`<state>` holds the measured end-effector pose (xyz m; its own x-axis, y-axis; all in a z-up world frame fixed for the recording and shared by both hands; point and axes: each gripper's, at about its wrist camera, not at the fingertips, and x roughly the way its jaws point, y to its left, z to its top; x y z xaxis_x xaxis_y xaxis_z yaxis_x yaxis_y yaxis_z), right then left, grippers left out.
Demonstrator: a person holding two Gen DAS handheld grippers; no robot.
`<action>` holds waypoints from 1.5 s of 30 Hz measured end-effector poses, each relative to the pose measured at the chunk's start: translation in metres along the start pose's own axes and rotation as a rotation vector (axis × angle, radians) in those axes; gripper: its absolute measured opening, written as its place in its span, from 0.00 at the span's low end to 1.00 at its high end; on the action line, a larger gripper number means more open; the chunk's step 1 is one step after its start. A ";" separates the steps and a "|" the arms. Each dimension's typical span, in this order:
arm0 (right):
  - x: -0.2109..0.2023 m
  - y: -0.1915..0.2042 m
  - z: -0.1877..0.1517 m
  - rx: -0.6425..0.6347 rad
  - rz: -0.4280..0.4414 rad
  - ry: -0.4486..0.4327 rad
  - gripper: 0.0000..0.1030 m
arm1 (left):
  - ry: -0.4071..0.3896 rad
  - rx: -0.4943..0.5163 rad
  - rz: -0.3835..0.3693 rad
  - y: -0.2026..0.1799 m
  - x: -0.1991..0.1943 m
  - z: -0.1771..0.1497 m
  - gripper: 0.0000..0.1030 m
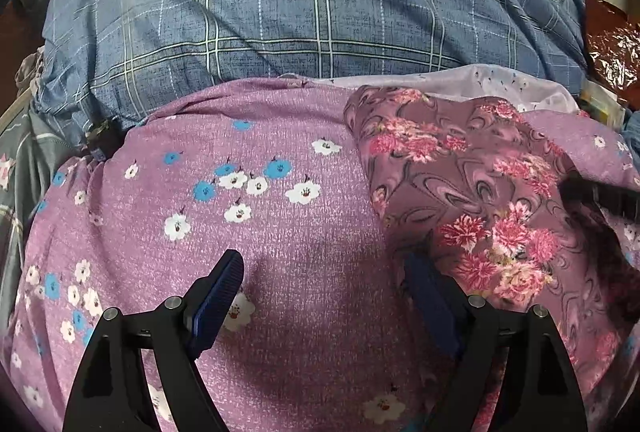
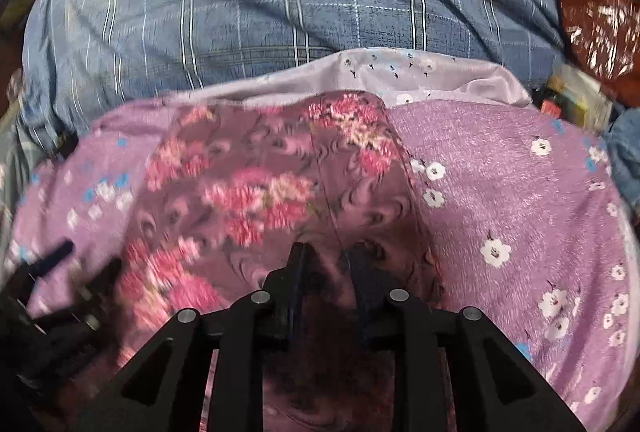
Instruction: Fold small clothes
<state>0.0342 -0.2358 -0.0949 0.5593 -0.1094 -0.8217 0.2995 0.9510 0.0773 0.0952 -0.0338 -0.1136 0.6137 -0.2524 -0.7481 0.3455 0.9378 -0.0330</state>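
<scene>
Left gripper (image 1: 324, 272): jaws spread wide, nothing between them, hanging over the purple sheet (image 1: 248, 216) printed with white and blue flowers. Its right-hand finger sits at the edge of the small garment.

Small garment (image 1: 472, 192): mauve cloth with pink flowers and dark swirls, lying rumpled on the purple sheet, to the right in the left wrist view and centre-left in the right wrist view (image 2: 256, 192). A seam or fold line runs down it toward the right gripper.

Right gripper (image 2: 328, 252): jaws narrow, a small gap between the 2 fingers, poised right over the near part of the small garment. Cloth fills the gap in view, but the frame is blurred; cannot tell whether the pads press on it.

Behind: a blue checked pillow (image 1: 304, 4) with round crests, butted against the far edge of the sheet. A pale lilac cloth (image 2: 420, 80) with small dark sprigs lies between the pillow and the garment. A red shiny wrapper (image 2: 592, 32) lies at far right.
</scene>
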 end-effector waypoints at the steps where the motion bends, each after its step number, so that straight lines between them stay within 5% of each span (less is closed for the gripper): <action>1: 0.000 -0.004 0.009 0.033 0.031 -0.001 0.26 | -0.006 0.003 -0.003 0.001 -0.001 0.001 0.81; 6: 0.045 -0.007 0.049 0.093 0.122 0.117 0.29 | 0.027 -0.010 -0.019 0.010 0.008 0.000 0.81; 8: 0.074 -0.008 0.056 0.117 0.097 0.170 0.32 | 0.045 -0.001 -0.014 0.011 0.012 -0.001 0.81; 15: 0.074 0.019 0.084 0.119 0.121 0.072 0.36 | 0.043 0.011 -0.025 0.016 0.010 0.001 0.81; 18: 0.081 0.054 0.083 0.063 0.236 0.113 0.35 | 0.043 0.000 -0.035 0.020 0.008 0.000 0.81; 22: 0.123 0.089 0.068 -0.029 0.172 0.174 0.37 | 0.070 0.015 -0.031 0.021 0.010 -0.003 0.81; 32: 0.041 0.065 0.053 -0.002 0.189 0.018 0.37 | -0.012 -0.052 -0.055 0.034 -0.013 0.010 0.81; 34: 0.015 0.046 0.047 0.017 0.155 -0.019 0.37 | -0.032 -0.067 -0.054 0.036 -0.018 0.010 0.81; 38: -0.028 0.031 0.028 -0.058 -0.075 -0.117 0.46 | -0.098 -0.060 -0.048 0.031 -0.035 0.008 0.81; 40: -0.037 0.030 0.009 -0.087 -0.132 -0.118 0.53 | -0.150 -0.041 -0.033 0.023 -0.045 0.006 0.81; 45: -0.045 0.019 -0.023 -0.087 -0.213 -0.074 0.53 | -0.209 0.021 -0.023 -0.001 -0.062 -0.006 0.81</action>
<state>-0.0029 -0.2058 -0.0690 0.5466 -0.3283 -0.7704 0.3510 0.9251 -0.1451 0.0523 -0.0174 -0.0712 0.7389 -0.3197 -0.5932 0.3742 0.9267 -0.0334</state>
